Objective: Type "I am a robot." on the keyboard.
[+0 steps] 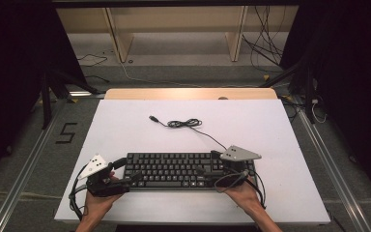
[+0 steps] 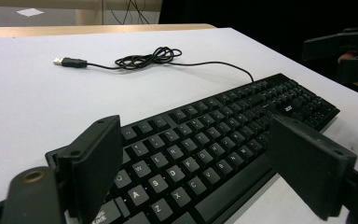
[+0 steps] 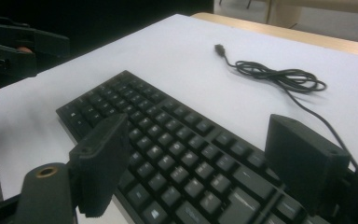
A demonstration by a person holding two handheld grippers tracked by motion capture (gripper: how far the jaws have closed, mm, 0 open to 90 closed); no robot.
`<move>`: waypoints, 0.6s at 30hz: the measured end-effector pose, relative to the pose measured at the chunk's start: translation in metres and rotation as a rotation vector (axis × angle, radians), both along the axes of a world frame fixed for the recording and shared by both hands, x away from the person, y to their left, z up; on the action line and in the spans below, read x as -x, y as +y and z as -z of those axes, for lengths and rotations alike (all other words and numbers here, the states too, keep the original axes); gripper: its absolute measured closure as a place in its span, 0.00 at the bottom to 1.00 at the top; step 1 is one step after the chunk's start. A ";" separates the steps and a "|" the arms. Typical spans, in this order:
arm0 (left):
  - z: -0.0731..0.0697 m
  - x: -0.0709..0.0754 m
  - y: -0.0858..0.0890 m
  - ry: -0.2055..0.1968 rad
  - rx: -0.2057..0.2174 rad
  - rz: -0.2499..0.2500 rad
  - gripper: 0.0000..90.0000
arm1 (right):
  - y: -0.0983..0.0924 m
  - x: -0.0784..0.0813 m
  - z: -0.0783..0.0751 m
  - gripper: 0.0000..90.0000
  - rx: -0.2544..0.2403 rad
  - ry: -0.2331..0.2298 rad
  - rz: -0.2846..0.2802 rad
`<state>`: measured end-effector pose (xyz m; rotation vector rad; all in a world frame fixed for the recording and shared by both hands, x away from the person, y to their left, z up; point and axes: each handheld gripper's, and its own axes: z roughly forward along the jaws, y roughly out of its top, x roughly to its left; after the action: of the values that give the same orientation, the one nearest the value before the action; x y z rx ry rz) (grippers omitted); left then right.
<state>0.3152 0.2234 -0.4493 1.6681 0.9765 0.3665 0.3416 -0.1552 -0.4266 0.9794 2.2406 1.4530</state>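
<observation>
At the white table's (image 1: 125, 125) 6 o'clock edge lies a black keyboard (image 1: 174, 169); left gripper (image 1: 134, 178) and right gripper (image 1: 211, 170) straddle its ends, jaws wide, its cable (image 1: 186, 123) coiled toward 12 o'clock.

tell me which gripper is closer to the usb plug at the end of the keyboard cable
Left, narrowly. The USB plug lies beyond the keyboard, left of centre. The left gripper sits at the keyboard's left end, the right gripper over its right part; both are well short of it.
</observation>
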 end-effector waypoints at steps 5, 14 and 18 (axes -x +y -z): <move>0.000 0.001 0.003 0.004 0.000 -0.011 0.20 | 0.018 -0.010 0.002 0.29 0.016 0.018 -0.031; 0.000 0.002 0.004 0.008 -0.007 -0.019 0.20 | 0.043 -0.025 0.007 0.41 0.051 0.053 -0.054; 0.001 0.002 0.003 0.010 -0.008 -0.017 0.20 | 0.051 -0.030 0.010 0.47 0.072 0.067 -0.064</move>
<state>0.3134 0.2266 -0.4498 1.6715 0.9985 0.3747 0.3716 -0.1045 -0.4370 0.9557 2.3741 1.3743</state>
